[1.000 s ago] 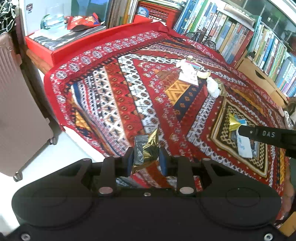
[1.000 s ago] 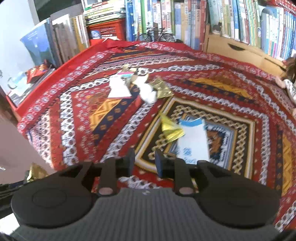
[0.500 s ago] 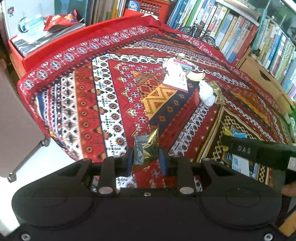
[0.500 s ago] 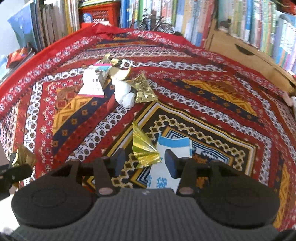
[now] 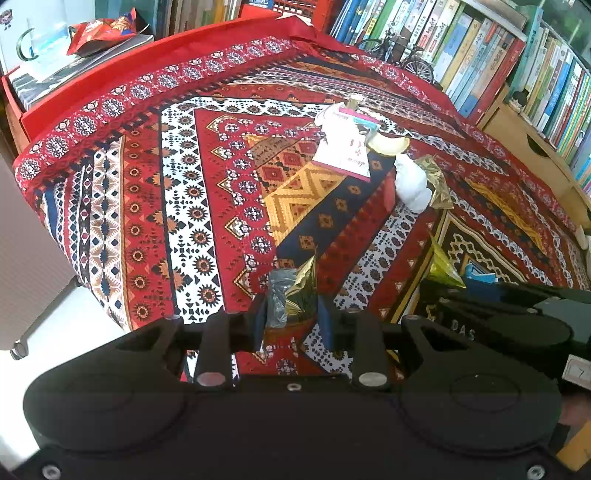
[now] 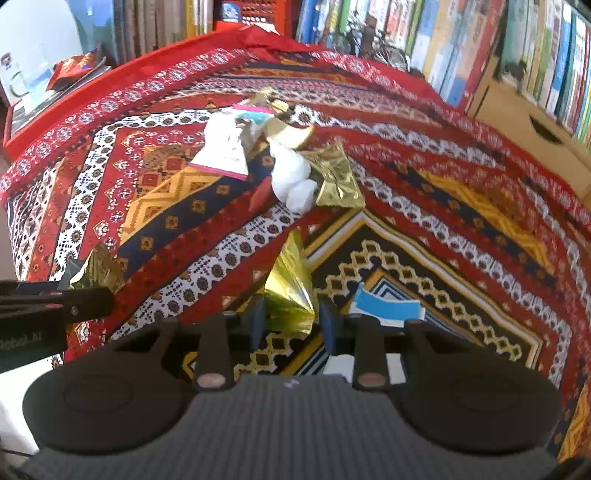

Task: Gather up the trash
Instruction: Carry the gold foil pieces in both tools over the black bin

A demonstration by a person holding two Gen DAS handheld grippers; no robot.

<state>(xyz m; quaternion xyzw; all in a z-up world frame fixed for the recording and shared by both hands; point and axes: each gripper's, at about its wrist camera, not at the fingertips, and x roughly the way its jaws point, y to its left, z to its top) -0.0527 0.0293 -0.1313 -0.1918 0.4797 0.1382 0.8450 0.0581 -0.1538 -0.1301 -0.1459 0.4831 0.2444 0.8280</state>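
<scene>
Trash lies on a bed with a patterned red cover point(image 5: 192, 206). My left gripper point(image 5: 291, 314) is shut on a crumpled gold and silver foil wrapper point(image 5: 295, 291), held above the cover's near edge. My right gripper point(image 6: 290, 317) points steeply down with its jaws closing on a second gold foil wrapper point(image 6: 290, 288), whose sides meet the pads. A blue and white packet point(image 6: 388, 308) lies just right of it. Farther back sit a white pouch point(image 5: 343, 147), a white tissue wad point(image 5: 412, 184) and another gold wrapper point(image 6: 338, 181).
Bookshelves point(image 5: 480, 55) and a wooden cabinet point(image 5: 528, 147) line the far and right sides. A toy bicycle point(image 5: 402, 55) stands at the back edge. A red box with books and a snack bag point(image 5: 103, 29) is at the left, a pale suitcase point(image 5: 26, 258) beside the bed.
My right gripper came down over the gold wrapper, its jaws widening and then narrowing around it. My left gripper, wrapper still held, drifted in over the cover.
</scene>
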